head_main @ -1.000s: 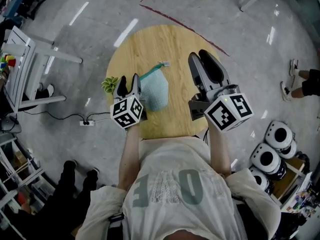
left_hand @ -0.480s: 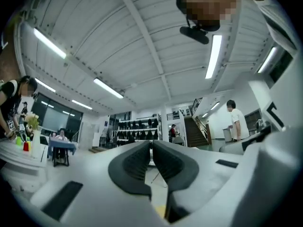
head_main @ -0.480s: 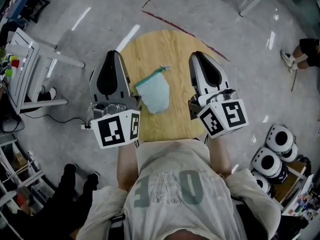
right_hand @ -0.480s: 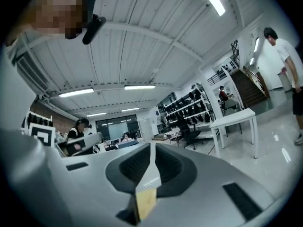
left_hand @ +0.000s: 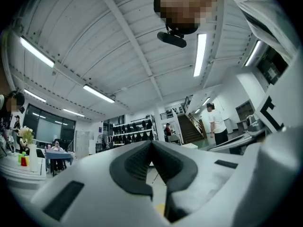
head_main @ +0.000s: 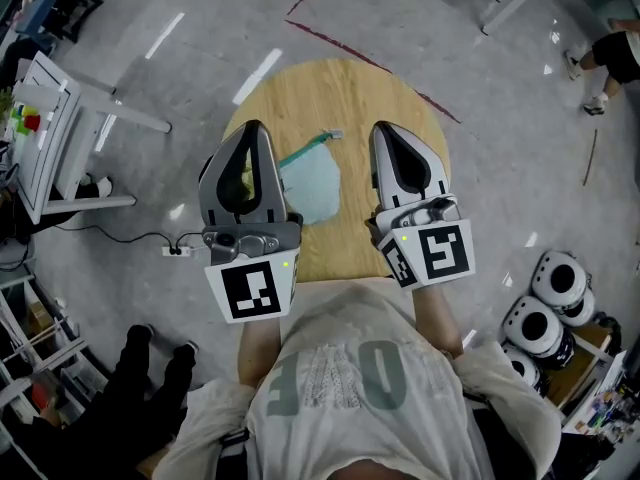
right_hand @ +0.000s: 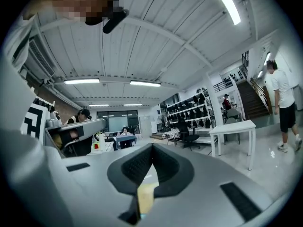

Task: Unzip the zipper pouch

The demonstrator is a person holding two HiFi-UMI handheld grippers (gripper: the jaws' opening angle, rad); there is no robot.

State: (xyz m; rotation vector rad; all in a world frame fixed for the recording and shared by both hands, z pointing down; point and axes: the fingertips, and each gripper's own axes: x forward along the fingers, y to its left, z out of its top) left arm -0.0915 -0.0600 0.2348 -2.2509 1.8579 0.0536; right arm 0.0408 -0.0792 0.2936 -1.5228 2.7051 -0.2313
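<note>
Both jaw pairs just closed together, empty: left gripper (head_main: 250,128), right gripper (head_main: 386,130) (zipper pouch (head_main: 310,183) lies between them, untouched).

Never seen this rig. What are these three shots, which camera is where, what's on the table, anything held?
No robot: a person holds a two-jaw claw in each hand. The head view looks down from the person's head: left claw at left, right claw at right. The other two views come from cameras riding on the claws, looking along their jaws into the room. On the round wooden table lies a pale teal fabric zipper pouch. Both claws are shut and empty; neither holds the pouch.
</note>
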